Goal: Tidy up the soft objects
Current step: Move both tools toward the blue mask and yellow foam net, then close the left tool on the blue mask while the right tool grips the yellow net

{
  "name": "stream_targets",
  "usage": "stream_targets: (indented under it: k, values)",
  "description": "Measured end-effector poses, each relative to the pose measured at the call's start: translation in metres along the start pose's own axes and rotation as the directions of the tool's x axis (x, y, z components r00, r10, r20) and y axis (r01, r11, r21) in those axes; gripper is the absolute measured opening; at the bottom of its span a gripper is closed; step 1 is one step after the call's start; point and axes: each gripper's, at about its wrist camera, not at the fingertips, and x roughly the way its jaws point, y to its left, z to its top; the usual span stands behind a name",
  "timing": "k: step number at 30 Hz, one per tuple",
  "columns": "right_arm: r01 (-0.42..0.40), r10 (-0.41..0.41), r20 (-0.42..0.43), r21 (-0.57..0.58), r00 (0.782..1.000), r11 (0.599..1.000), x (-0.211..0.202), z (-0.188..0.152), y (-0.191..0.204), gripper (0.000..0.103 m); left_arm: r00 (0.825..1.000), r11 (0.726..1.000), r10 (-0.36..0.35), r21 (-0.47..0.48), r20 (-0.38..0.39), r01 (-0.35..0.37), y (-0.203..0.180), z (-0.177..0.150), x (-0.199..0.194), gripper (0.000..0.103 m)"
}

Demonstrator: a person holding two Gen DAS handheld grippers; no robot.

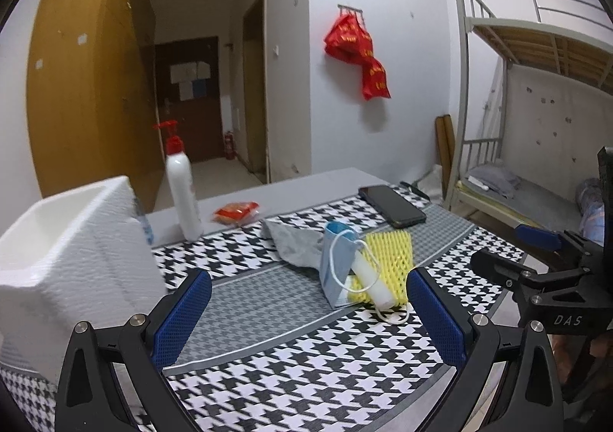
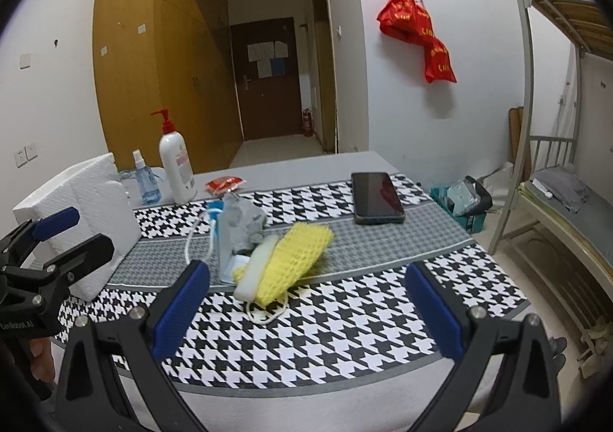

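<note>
A small pile of soft things lies mid-table on the houndstooth cloth: a yellow foam net (image 1: 389,259) (image 2: 295,259), a white foam piece (image 1: 373,284) (image 2: 254,269), a blue face mask (image 1: 337,263) (image 2: 224,244) with white loops, and a grey cloth (image 1: 297,242) (image 2: 243,223). A white foam box (image 1: 72,252) (image 2: 92,217) stands at the left. My left gripper (image 1: 306,305) is open, just short of the pile, holding nothing. My right gripper (image 2: 306,301) is open too, a little before the pile, empty. Each gripper shows at the edge of the other's view.
A black phone (image 1: 392,205) (image 2: 376,197) lies at the far right of the cloth. A white pump bottle (image 1: 183,186) (image 2: 175,167), a small blue spray bottle (image 2: 145,183) and a red packet (image 1: 235,212) (image 2: 224,183) stand at the back. A bunk bed (image 2: 567,179) is right of the table.
</note>
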Motion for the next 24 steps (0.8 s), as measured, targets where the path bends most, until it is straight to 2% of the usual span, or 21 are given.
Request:
stream_targets:
  k: [8,17,21,24]
  values:
    - [0.014,-0.014,-0.05,0.013,0.999,1.0,0.018,-0.001,-0.009,0.103,0.996,0.999,-0.04,-0.016,-0.079,0.039,-0.005,0.003,0.038,0.102]
    - [0.009,-0.007,-0.075,0.031,0.997,0.999,0.032,-0.001,-0.02,0.103,0.989,0.998,-0.044,-0.04,-0.138,0.039,-0.008,0.004,0.068,0.102]
    - [0.002,0.001,-0.093,0.027,0.996,1.0,0.04,-0.001,-0.021,0.103,0.989,0.998,-0.051,-0.036,-0.139,0.047,-0.011,0.007,0.076,0.099]
    - [-0.004,0.006,-0.098,0.024,0.995,1.0,0.044,0.0,-0.021,0.103,0.989,0.998,-0.052,-0.031,-0.138,0.048,-0.014,0.01,0.084,0.093]
